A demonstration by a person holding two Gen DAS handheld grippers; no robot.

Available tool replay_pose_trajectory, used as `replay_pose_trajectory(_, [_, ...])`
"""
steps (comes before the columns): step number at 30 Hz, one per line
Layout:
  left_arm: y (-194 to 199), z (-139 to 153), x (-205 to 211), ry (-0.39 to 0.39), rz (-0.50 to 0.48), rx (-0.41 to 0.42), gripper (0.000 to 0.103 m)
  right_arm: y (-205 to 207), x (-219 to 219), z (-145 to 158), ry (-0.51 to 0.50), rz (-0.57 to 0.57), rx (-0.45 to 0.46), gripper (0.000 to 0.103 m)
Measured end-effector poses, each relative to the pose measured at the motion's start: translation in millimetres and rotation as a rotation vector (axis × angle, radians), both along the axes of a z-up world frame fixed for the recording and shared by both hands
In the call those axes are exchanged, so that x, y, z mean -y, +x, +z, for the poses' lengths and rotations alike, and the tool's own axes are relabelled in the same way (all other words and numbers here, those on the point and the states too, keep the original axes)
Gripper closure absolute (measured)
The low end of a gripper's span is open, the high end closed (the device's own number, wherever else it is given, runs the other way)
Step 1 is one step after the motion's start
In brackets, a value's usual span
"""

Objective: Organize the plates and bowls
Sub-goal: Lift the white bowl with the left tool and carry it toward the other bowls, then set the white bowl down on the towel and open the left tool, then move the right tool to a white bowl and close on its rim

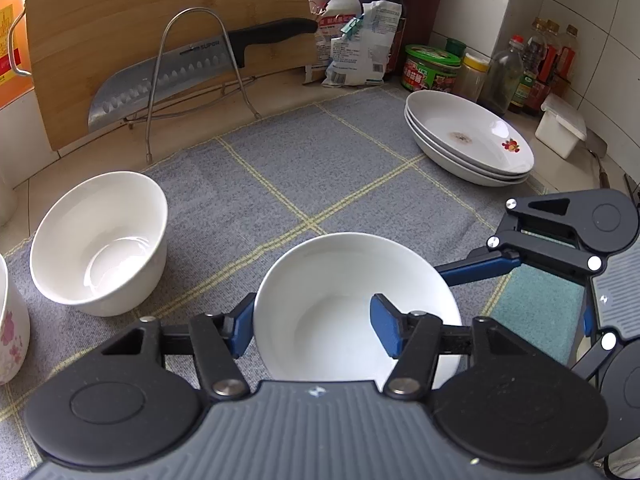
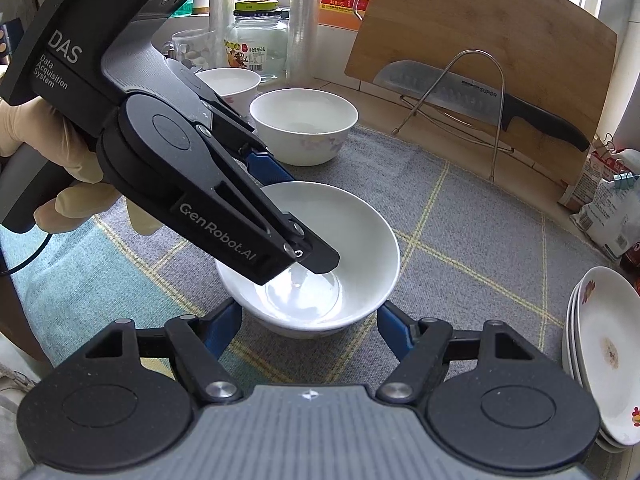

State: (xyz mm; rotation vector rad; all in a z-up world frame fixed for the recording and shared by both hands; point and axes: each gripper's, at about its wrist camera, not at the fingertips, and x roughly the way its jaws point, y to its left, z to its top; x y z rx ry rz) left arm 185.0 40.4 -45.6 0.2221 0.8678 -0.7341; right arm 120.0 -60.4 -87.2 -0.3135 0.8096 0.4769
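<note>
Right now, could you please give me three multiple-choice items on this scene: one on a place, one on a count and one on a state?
1. Where is the knife? A in a drawer; B on the wire rack against the cutting board; C in a sink.
2. How many plates are stacked? A three; B one; C five.
3. How do the left gripper's fingers stand at the near bowl? A both inside; B both far above it; C one inside, one outside.
Answers: 1 B, its blade leans across the rack; 2 A, three rims show; 3 C, the bowl's wall runs between the open jaws.
</note>
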Motion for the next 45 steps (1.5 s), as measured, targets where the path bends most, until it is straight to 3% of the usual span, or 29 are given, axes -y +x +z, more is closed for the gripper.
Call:
replay_pose_trajectory(2, [-1.4,0.6,0.8,-0.008,0.000,0.006,0.027,0.2,-0.3,-0.1,-0.002,0.000,0.001,0.021])
replay_pose_trajectory(3, [-2.8,1.6,1.2,-0.008,0.003,0.017,0.018,0.3,-0.7,0.4,-0.002,-0.002,0.006,0.015])
replay_pose_trajectory(9, [-8.9,9.9,-3.5,-0.023,0.026,0.069,0.009,0.5,1.8,7.4,0.039,-0.005,0.032,0.000])
replay_pose_trajectory(17, [-19.3,16.1,-26.7,-0.026,0.142,0.130,0.008,1.3,4.2,11.2,0.044,-0.020,0.040,0.000])
replay_pose_trajectory(27, [-27.8,8.0,-57.7,-0.013,0.315,0.144,0.008,3.4,4.1,16.2,0.063,-0.027,0.047,0.000])
replay_pose_trajectory(36, [-14.6,0.7,-73.0,0.011,0.357,0.199,0.008,21.2,-1.7,24.9,0.057,-0.018,0.052,0.000])
replay_pose_trajectory(45, [9.2,-7.6,-72.8,0.046,0.339,0.276,0.008,55.2,-14.6,39.8,0.044,-0.018,0.052,0.000])
